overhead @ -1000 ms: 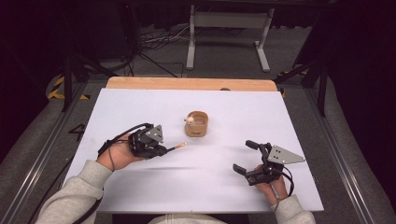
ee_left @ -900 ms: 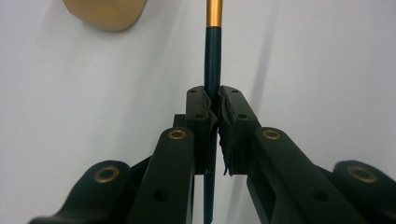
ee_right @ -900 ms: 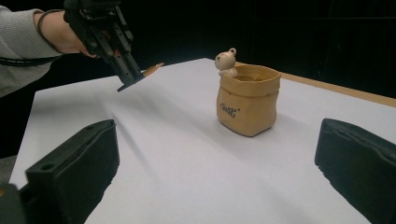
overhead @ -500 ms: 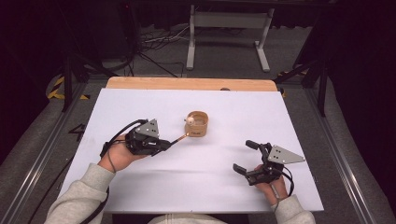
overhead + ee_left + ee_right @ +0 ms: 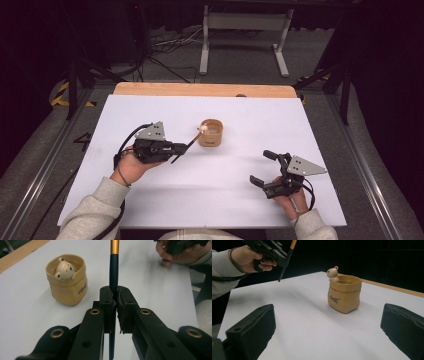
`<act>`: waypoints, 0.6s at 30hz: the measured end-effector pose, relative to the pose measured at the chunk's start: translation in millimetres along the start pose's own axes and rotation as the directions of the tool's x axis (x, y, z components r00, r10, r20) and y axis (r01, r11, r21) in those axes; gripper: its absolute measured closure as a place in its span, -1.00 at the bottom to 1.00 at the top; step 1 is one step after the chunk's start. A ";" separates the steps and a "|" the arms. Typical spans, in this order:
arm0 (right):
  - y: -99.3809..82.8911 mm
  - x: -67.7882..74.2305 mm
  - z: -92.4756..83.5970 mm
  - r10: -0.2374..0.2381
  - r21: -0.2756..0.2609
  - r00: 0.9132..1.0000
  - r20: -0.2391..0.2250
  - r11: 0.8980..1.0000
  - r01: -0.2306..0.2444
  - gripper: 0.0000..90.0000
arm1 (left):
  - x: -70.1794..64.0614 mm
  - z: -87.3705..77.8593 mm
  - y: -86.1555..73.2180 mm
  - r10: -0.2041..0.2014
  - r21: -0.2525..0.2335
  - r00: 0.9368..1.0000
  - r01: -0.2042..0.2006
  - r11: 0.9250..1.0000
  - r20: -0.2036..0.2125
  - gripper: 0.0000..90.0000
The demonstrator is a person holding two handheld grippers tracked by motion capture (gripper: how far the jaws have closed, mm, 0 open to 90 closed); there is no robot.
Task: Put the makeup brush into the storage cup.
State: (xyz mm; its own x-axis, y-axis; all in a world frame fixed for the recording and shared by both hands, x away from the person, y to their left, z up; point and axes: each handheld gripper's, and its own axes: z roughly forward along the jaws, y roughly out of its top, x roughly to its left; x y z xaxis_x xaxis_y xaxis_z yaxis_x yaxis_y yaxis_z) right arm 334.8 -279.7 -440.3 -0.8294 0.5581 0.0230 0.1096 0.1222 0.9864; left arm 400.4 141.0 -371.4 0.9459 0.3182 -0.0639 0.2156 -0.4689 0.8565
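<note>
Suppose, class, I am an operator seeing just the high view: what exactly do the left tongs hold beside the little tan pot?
Observer: The left tongs are shut on a slim dark blue pencil with an orange upper part.
Operator: What sits in the pot?
Observer: A small white bear figure peeks over the rim of the tan sack-shaped ceramic pot.
Operator: Any markings?
Observer: Dark printed lettering runs across the pot's side.

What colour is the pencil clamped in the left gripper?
The pencil is dark teal with an orange-gold end, clearest in the left gripper view.
</note>
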 end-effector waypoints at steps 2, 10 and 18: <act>0.1 0.1 0.1 0.000 0.000 1.000 -0.002 1.000 0.000 -0.99 | 1.1 -0.4 -0.4 -0.009 -0.028 1.000 0.009 1.000 -0.009 0.84; -0.1 0.1 0.2 0.000 0.001 1.000 -0.004 1.000 0.000 -0.99 | 2.0 0.7 -2.7 -0.015 -0.144 1.000 0.014 0.989 -0.003 0.84; 0.0 0.2 0.1 0.001 0.000 1.000 -0.007 1.000 -0.001 -0.99 | 6.3 3.0 -3.2 -0.043 -0.279 0.999 0.046 0.959 0.018 0.84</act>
State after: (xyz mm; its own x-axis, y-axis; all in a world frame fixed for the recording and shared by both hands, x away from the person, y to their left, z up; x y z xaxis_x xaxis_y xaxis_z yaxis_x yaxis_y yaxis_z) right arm 334.7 -279.6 -440.3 -0.8331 0.5525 0.0248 0.1100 0.1216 0.9865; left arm 406.4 142.0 -376.1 0.9400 0.3230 -0.1096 0.1826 -0.2051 0.9616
